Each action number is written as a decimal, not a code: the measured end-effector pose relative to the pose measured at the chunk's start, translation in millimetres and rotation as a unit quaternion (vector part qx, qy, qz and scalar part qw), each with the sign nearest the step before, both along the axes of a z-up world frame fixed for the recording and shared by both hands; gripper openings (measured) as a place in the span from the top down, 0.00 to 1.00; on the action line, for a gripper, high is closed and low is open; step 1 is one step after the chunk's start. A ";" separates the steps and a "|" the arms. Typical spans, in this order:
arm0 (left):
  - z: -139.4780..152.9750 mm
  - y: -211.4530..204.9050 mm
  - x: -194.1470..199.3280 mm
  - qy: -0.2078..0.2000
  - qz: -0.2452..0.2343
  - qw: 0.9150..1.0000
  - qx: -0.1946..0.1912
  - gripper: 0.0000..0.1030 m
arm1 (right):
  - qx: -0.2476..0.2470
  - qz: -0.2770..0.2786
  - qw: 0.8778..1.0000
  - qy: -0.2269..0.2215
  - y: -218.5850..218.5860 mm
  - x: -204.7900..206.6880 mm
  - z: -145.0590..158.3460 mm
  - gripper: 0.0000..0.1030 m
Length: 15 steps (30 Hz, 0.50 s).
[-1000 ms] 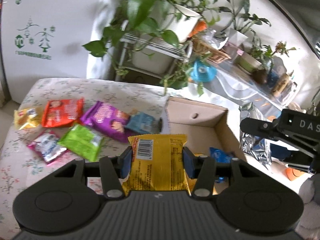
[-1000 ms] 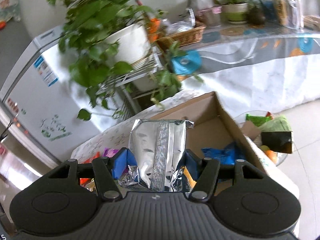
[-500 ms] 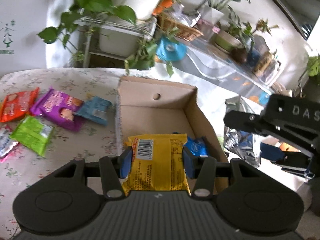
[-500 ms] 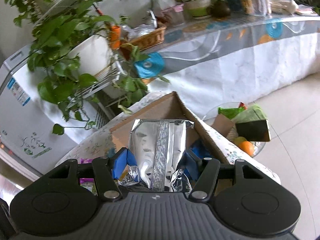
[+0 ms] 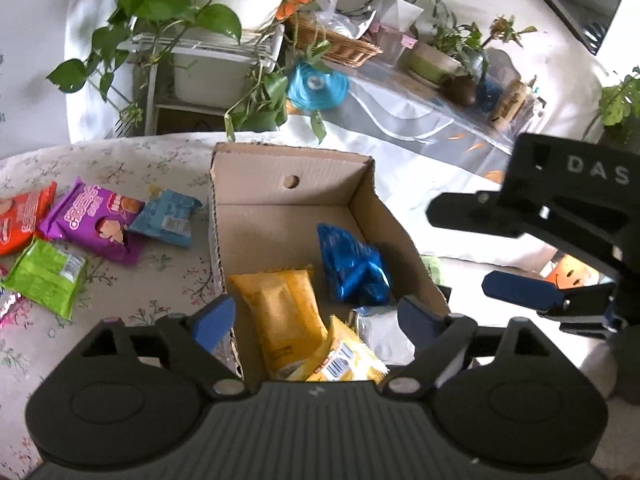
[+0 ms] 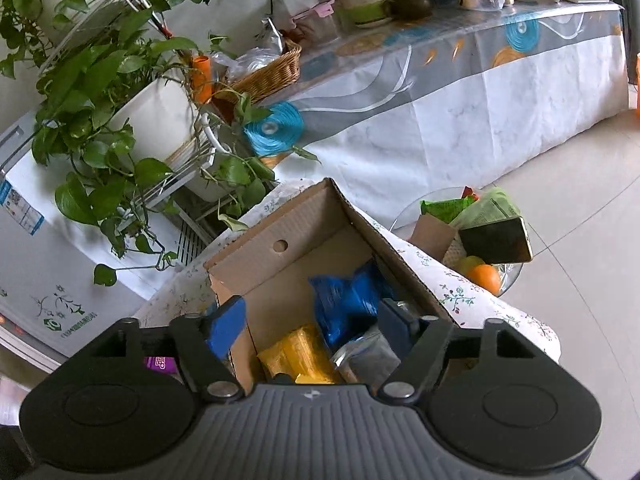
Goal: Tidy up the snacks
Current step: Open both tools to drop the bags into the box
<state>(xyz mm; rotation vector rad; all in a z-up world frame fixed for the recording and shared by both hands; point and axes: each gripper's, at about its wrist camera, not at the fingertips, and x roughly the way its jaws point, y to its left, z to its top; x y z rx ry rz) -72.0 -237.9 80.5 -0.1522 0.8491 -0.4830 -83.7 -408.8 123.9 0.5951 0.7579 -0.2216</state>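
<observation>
- The cardboard box (image 5: 292, 208) stands at the right end of the floral-clothed table (image 5: 120, 160), its right wall along the table's right edge; it holds four packets so far, as far as the pictures show
- In it lie a yellow snack packet (image 5: 280, 312), a second yellow packet (image 5: 344, 360) at the near wall, a blue foil packet (image 5: 352, 268) toward the right wall and a silver foil packet (image 5: 384, 332) in the near right corner
- The left hand-held gripper (image 5: 316, 312) hangs over the near end of the box with its jaws spread and nothing between the pads; they have just been opening, and the yellow snack packet lies loose below them
- The right hand-held gripper (image 6: 312, 320) is likewise spread over the box, jaws just opened, with the silver foil packet lying free under its right finger
- Left to do, I judge: the packets on the table's left part, namely an orange packet (image 5: 24, 220), a purple packet (image 5: 92, 224), a light blue packet (image 5: 164, 220), a green packet (image 5: 44, 276) and a pink-edged one (image 5: 8, 304) at the picture's left edge
- Around: potted plants on a white rack (image 5: 208, 44) behind the table's far edge, a wicker basket (image 5: 340, 44) on a covered counter, a glass side table with fruit (image 6: 484, 276) on the floor to the right
- Nothing stands between the box and the loose packets; only the box's left wall must be cleared
</observation>
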 end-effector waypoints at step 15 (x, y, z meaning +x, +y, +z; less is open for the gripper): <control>-11.0 61.5 -8.7 0.037 -0.006 0.999 0.010 0.07 | -0.011 0.053 0.999 -0.001 25.6 11.5 1.0 0.17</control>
